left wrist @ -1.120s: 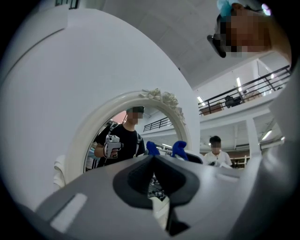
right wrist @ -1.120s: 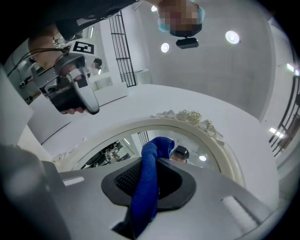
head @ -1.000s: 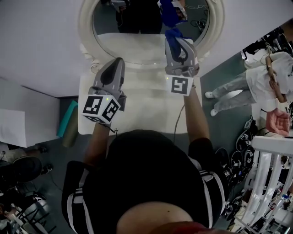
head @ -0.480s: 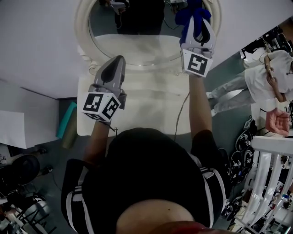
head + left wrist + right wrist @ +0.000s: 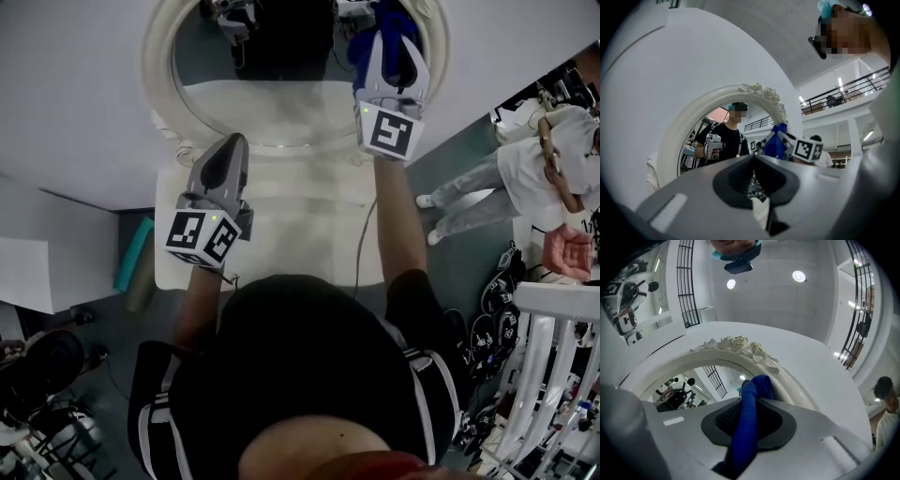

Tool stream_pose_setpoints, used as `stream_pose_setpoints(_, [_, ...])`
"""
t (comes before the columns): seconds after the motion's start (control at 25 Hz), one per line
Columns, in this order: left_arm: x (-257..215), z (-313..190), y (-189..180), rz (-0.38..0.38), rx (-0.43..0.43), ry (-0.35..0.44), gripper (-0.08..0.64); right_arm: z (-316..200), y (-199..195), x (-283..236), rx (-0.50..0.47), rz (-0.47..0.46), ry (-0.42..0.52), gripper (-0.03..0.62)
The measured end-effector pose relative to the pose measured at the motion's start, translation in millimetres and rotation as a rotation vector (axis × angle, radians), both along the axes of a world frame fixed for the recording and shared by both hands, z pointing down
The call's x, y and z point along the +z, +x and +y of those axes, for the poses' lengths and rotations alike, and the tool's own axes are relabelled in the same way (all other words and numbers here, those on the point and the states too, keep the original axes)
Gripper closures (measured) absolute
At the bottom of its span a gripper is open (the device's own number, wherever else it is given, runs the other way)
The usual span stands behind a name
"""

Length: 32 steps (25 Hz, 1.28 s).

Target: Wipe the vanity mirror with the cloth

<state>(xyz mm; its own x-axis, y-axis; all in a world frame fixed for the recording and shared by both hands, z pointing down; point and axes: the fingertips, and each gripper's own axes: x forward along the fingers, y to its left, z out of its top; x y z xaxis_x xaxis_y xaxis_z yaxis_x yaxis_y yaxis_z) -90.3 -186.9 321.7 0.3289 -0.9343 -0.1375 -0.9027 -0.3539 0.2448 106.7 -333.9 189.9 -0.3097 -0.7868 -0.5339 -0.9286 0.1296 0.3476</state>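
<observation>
Rightward since a second ago, right tongs (image 5: 392, 37) grip the blue cloth (image 5: 746, 427) at the vanity mirror's (image 5: 272, 98) right side; cloth-to-glass contact is hidden. Left tongs (image 5: 753, 177), closed and empty in their own view, hover over the tabletop (image 5: 300, 220).

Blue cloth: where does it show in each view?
Head view: blue cloth top right, above the marker cube.
Left gripper view: cloth right of centre, beside that cube.
Right gripper view: cloth bottom centre, clamped between the jaws.
Shared landmark: white carved mirror frame.
</observation>
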Motion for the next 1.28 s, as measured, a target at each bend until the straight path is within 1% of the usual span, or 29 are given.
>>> stream_pose_setpoints(0.12, [1.0,-0.8,1.2,0.000,-0.005,-0.009,0.548,1.6,-8.5,-8.5,-0.012,0.080,0.058,0.529])
stream_pose_setpoints(0.36, [5.4,-7.0,0.7,0.003,-0.013,-0.028,0.548,2.0,-26.2,-19.6,-0.023,0.171,0.089,0.529])
stream_pose_setpoints(0.4, [5.7,-9.3,0.2,0.003,-0.015,-0.030,0.548,0.8,-30.8,-19.6,-0.021,0.205,0.093,0.529])
stream_pose_setpoints(0.52, [6.5,-13.6,-2.0,0.005,-0.023,-0.038,0.548,0.1,-49.5,-11.3,-0.016,0.358,0.103,0.529])
stream_pose_setpoints(0.6, [6.7,-14.0,-3.3,0.009,-0.031,-0.044,0.548,1.9,-61.5,-0.9,-0.023,0.439,0.123,0.529])
stream_pose_setpoints(0.72, [6.5,-15.5,-3.8,0.014,-0.033,-0.050,0.548,7.0,-76.9,15.5,-0.041,0.537,0.180,0.531])
stream_pose_setpoints(0.8, [6.7,-16.7,-4.9,0.015,-0.034,-0.052,0.548,9.3,-84.8,28.2,-0.051,0.595,0.195,0.531])
stream_pose_setpoints(1.04, [9.4,-24.8,-5.0,0.019,-0.034,-0.059,0.548,9.2,-97.7,70.7,-0.088,0.702,0.192,0.531])
stream_pose_setpoints(1.28, [23.9,-32.4,-8.8,0.026,-0.031,-0.084,0.548,9.1,-114.1,145.6,-0.133,0.825,0.173,0.531])
